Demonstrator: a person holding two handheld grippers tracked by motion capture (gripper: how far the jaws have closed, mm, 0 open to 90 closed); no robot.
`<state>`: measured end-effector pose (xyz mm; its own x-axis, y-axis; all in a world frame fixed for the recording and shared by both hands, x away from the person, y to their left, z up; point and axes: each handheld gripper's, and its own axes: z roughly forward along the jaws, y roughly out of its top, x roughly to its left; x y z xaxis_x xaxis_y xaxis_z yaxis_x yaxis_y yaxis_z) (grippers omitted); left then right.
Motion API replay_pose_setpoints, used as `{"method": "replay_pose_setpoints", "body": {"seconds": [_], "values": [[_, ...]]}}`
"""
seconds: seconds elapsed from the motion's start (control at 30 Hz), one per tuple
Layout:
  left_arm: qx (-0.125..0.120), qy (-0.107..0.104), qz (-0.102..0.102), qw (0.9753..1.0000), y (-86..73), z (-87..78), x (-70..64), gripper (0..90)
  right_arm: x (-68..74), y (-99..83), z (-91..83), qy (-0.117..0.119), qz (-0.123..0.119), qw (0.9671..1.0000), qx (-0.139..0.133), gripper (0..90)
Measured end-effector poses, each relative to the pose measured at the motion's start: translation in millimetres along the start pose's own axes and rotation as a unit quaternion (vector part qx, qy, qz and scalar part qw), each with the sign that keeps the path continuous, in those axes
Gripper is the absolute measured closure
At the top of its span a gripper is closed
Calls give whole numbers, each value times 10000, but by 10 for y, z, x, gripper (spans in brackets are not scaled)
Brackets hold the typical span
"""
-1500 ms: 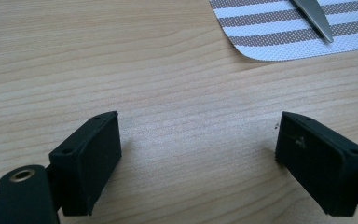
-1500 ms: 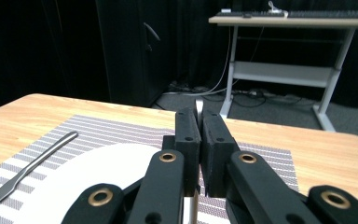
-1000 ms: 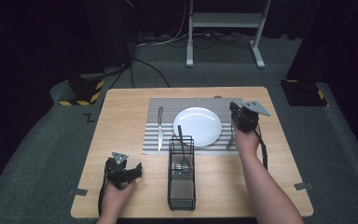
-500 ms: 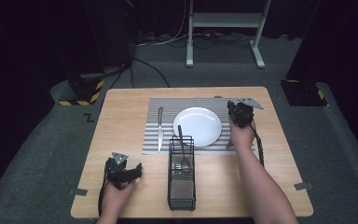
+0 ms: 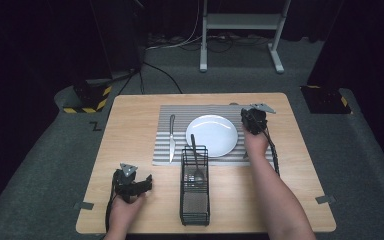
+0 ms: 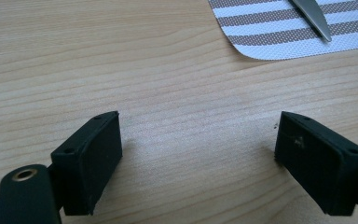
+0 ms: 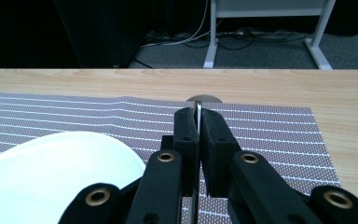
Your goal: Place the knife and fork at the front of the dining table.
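My right gripper (image 7: 198, 114) is shut on the thin handle of a metal spoon (image 7: 197, 105), whose rounded end shows just past the jaws over the striped placemat (image 7: 270, 135). In the high view this gripper (image 5: 250, 117) sits at the right edge of the white plate (image 5: 212, 135). A knife (image 5: 172, 137) lies on the mat left of the plate. My left gripper (image 5: 147, 182) rests on the table (image 5: 130, 125) near its front left; its jaws (image 6: 198, 140) stand wide open over bare wood.
A black wire cutlery basket (image 5: 194, 200) stands in front of the plate with a utensil (image 5: 194, 150) upright in it. A corner of the placemat (image 6: 279, 32) and the knife tip (image 6: 314, 18) lie ahead of the left gripper. Beyond the table are a stand and cables.
My right gripper has shifted a little to the left, closer to the plate's right edge. The left gripper has stayed put.
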<state>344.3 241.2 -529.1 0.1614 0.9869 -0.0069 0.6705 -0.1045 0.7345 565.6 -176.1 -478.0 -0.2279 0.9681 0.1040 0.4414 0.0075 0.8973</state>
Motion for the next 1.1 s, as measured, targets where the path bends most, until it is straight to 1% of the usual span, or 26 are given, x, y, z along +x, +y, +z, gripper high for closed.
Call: {"method": "replay_pose_setpoints", "body": {"seconds": [0.13, 0.27, 0.33, 0.67, 0.87, 1.1], "values": [[-6, 2, -5, 10000, -1, 0, -1, 151, -10, -19, 34, -15, 77, 10000, 49, 857], [-7, 6, -2, 10000, -1, 0, -1, 151, -34, -29, 55, -23, 105, 9999, 74, 856], [-7, 7, -2, 10000, -1, -1, -2, 151, -39, -29, 56, -14, 177, 9998, 85, 856], [-7, 4, -1, 10000, -1, -1, -1, 152, -42, -52, 94, -69, 168, 9997, 152, 847], [-11, 2, 0, 10000, -2, 0, -1, 152, -81, -72, 115, -145, 201, 9994, 239, 842], [-11, 2, 3, 10000, -2, -1, -1, 152, -139, -86, 137, -207, 216, 9992, 277, 826]]}}
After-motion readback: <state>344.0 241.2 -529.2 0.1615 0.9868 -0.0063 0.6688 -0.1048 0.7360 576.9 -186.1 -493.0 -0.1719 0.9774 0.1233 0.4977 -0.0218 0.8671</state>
